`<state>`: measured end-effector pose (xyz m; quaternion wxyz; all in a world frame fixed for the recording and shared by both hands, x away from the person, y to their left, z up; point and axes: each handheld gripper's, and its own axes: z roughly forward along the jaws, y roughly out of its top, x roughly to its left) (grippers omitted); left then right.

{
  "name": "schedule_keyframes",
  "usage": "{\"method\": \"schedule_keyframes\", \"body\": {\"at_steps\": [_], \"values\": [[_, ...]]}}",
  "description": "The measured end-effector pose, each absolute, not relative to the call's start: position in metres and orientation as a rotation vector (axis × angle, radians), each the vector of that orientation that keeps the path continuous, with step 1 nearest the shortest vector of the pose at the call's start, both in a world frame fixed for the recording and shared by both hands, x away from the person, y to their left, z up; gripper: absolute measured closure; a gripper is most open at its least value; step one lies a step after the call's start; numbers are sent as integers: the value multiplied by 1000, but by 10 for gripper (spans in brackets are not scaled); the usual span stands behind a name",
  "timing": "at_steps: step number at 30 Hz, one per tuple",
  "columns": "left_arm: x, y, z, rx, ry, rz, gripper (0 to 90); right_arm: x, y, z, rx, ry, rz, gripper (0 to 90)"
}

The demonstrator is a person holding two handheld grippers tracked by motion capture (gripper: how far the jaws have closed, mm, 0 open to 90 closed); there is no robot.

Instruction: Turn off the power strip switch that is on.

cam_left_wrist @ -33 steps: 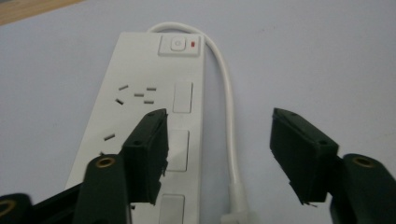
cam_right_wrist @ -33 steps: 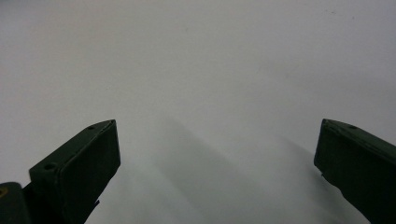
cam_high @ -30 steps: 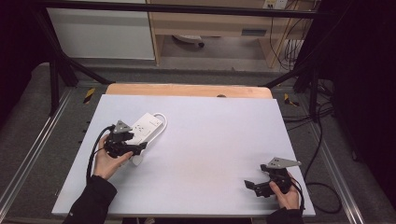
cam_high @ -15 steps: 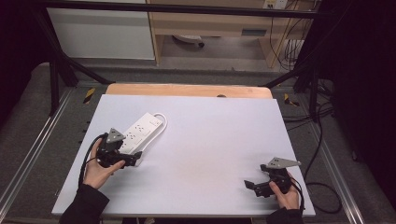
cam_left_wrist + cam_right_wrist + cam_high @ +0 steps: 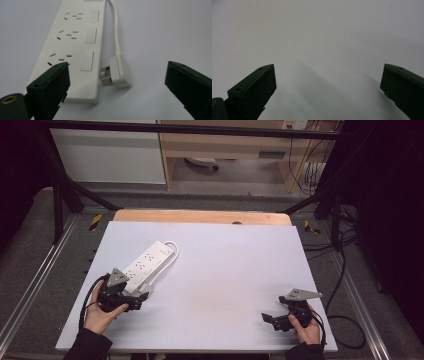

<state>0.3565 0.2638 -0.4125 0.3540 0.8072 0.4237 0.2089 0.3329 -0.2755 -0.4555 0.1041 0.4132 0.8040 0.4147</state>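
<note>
Left gripper (image 5: pixel 131 301): lower left of the high view, jaws spread wide, holding nothing. In the left gripper view its left jaw overlaps the near end of the power strip (image 5: pixel 72 47); whether it touches is uncertain, since the angle is shallow.

The plug (image 5: pixel 120 71) lies flat on the table (image 5: pixel 225 270) just beside the strip's near corner, between the two jaws, its prongs pointing at the strip's side. The cord (image 5: pixel 115 27) runs from the plug toward the top of the frame.

Probable step: grasp the plug. Procedure: centre the jaws on the plug body, not the prongs or cord; clear the left jaw of the strip so closing does not push it; lower until the jaws straddle the body, then close.

Right gripper (image 5: pixel 280 319): lower right of the high view, jaws spread, empty, over bare table, well apart from the strip.
</note>
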Motion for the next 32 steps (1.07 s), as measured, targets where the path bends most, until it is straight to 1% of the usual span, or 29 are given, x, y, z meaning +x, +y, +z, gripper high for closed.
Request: {"method": "schedule_keyframes", "body": {"at_steps": [14,19,32], "values": [[335,268,-431,2089,1075,518,49,333,-275,-456,1214,2376,1215,9],[330,273,-440,2097,1083,490,45,333,-275,-456,1213,2376,1214,9],[329,275,-448,2115,1083,486,44,334,-274,-457,1203,2387,1207,9]]}}
